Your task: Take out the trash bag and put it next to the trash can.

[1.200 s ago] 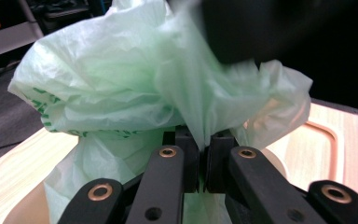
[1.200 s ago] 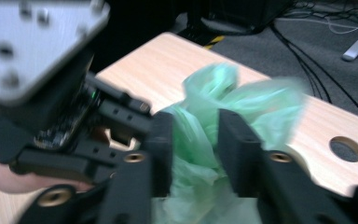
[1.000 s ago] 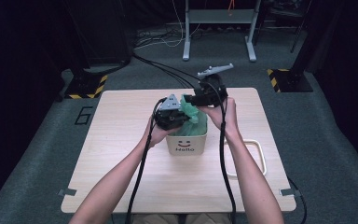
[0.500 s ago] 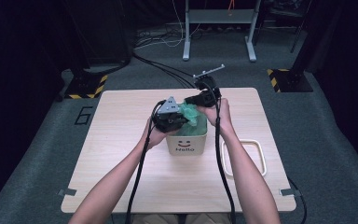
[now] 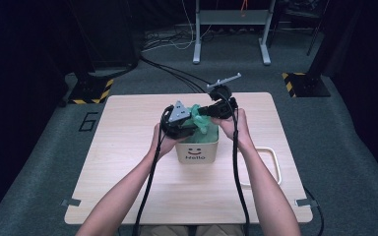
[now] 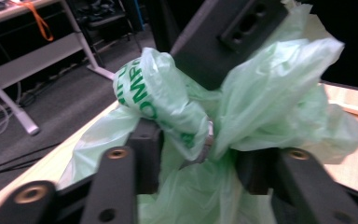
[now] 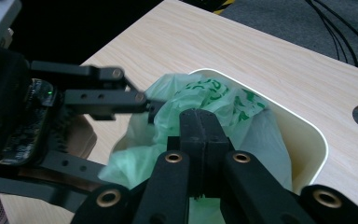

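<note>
Mid-way through lining the cream bin point(image 5: 197, 150) at the tabletop point(image 5: 128, 162) centre with a green bag point(image 7: 200, 100) — right gripper point(image 7: 199, 122) pinched shut on the film, left gripper point(image 6: 196, 154) just opening, bag bunched between unpressed — next, spreading film over the rim.

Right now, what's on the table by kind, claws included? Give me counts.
Green plastic bag: 1
Cream bin marked Hello: 1
White loop handle lying on the table: 1
Claws: 2, left claw and right claw, both at the bag
Total: 5
</note>
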{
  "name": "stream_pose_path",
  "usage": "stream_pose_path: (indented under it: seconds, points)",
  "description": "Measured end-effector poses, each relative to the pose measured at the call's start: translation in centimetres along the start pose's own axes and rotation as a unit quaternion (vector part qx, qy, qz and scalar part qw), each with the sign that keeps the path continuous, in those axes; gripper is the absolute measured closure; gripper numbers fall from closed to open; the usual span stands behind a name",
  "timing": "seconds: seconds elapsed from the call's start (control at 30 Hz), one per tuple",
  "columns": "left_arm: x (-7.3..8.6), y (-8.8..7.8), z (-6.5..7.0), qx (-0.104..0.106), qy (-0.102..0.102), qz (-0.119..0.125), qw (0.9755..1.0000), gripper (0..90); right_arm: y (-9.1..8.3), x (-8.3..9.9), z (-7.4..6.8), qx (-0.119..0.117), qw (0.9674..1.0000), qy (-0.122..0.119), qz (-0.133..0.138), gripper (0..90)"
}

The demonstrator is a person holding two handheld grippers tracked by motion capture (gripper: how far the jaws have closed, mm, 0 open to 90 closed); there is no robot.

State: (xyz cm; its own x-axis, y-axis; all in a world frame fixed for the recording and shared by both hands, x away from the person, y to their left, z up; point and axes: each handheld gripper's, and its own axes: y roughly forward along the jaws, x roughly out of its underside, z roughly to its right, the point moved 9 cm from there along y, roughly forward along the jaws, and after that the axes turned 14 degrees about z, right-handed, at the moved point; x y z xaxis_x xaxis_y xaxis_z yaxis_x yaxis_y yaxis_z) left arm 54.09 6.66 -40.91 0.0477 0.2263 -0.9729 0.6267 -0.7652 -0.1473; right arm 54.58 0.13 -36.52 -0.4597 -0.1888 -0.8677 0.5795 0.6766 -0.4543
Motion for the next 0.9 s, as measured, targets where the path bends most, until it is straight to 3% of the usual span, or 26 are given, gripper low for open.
stream_pose_path:
  seconds: [0.17,0.33,0.77,0.9]
  points:
    - [-0.2,0.0,-0.6,-0.014,-0.006,0.007,0.9999,45.2,0.0,-0.5,-0.8,-0.012,0.9998,-0.014,0.005,90.0]
    - [-0.2,0.3,-1.1,-0.015,-0.026,0.011,0.9995,42.8,0.0,-1.2,-1.9,-0.028,0.9995,-0.015,0.006,90.0]
    - [-0.3,0.9,-1.1,0.011,-0.068,0.033,0.9971,49.9,0.4,-2.0,-2.9,-0.072,0.9971,0.000,0.027,90.0]
    - [-0.8,1.0,-0.9,0.027,-0.078,0.050,0.9953,59.9,0.3,-2.3,-3.1,-0.084,0.9957,0.003,0.039,90.0]
